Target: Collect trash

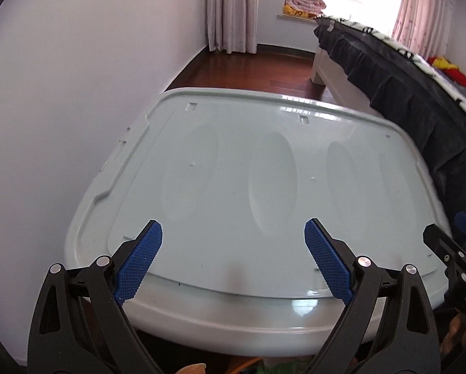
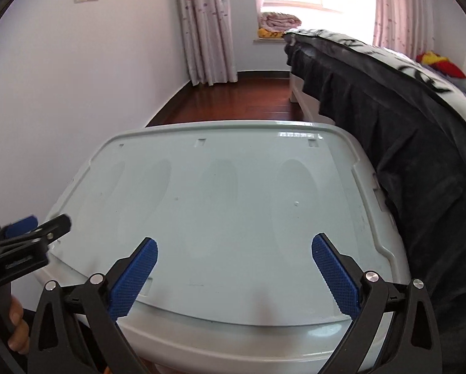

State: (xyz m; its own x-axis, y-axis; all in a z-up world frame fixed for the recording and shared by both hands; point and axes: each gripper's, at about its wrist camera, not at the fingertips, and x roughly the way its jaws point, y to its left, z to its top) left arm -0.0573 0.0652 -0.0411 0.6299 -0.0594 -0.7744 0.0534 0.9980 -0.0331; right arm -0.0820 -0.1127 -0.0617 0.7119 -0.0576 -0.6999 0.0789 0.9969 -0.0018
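Note:
A pale grey-green plastic bin lid (image 1: 233, 193) with oval dents fills both views; it also shows in the right wrist view (image 2: 233, 205). No trash shows on it. My left gripper (image 1: 233, 233) is open and empty, hovering over the lid's near edge. My right gripper (image 2: 234, 249) is open and empty over the same edge. The right gripper's fingers (image 1: 442, 243) show at the right rim of the left wrist view. The left gripper's fingers (image 2: 46, 230) show at the left of the right wrist view.
A bed with a dark ruffled skirt (image 2: 404, 155) stands close along the lid's right side. A white wall (image 1: 61, 109) is on the left. Dark wood floor (image 1: 258, 68), curtains (image 2: 205, 31) and a window sill with folded bedding (image 1: 304, 3) lie beyond.

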